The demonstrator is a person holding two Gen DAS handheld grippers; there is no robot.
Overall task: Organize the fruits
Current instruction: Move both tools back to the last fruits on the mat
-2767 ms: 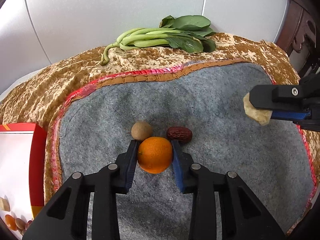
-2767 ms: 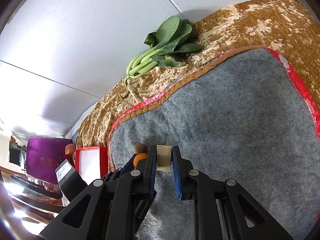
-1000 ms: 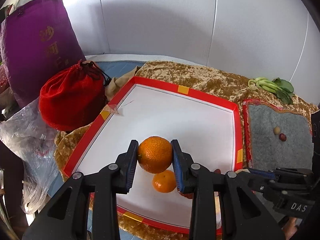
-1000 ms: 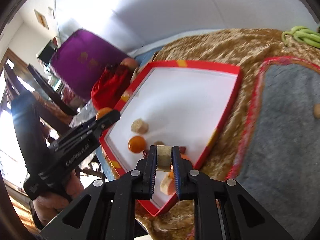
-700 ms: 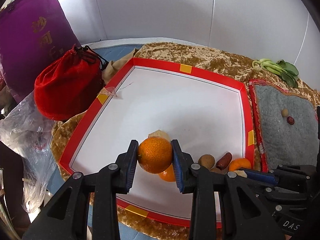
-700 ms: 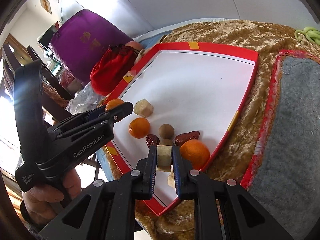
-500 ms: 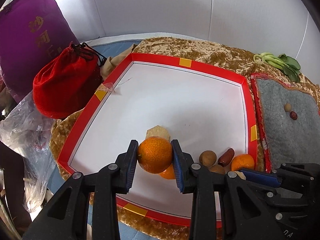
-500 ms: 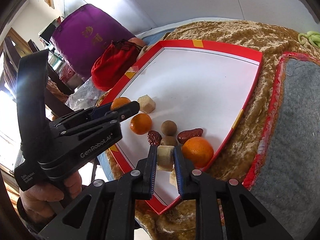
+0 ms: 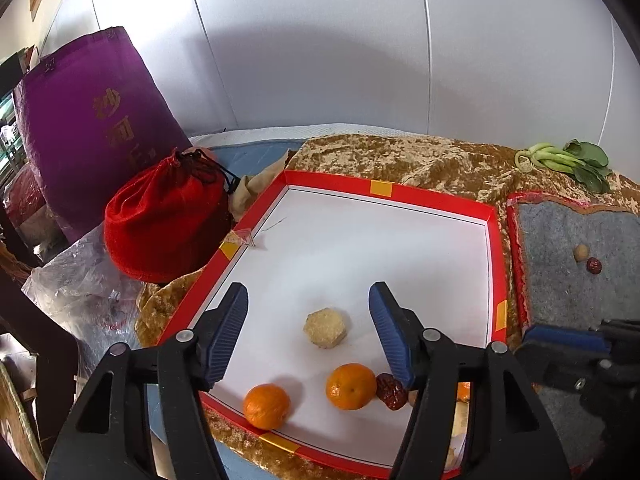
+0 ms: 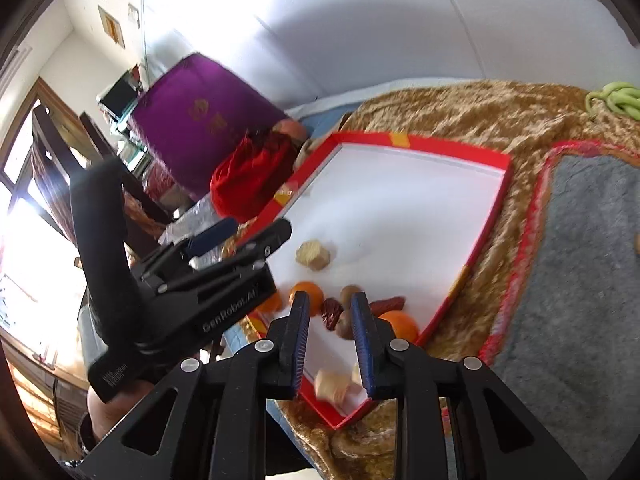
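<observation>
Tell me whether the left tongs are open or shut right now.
Open. The left tongs have just been opening, their blue pads stand wide apart with nothing between them, and the orange lies below in the red tray.

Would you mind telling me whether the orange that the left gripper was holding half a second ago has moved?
Yes. The left gripper, whose jaws have just been opening, holds nothing now; the orange has dropped and lies inside the red tray, by its near rim.
</observation>
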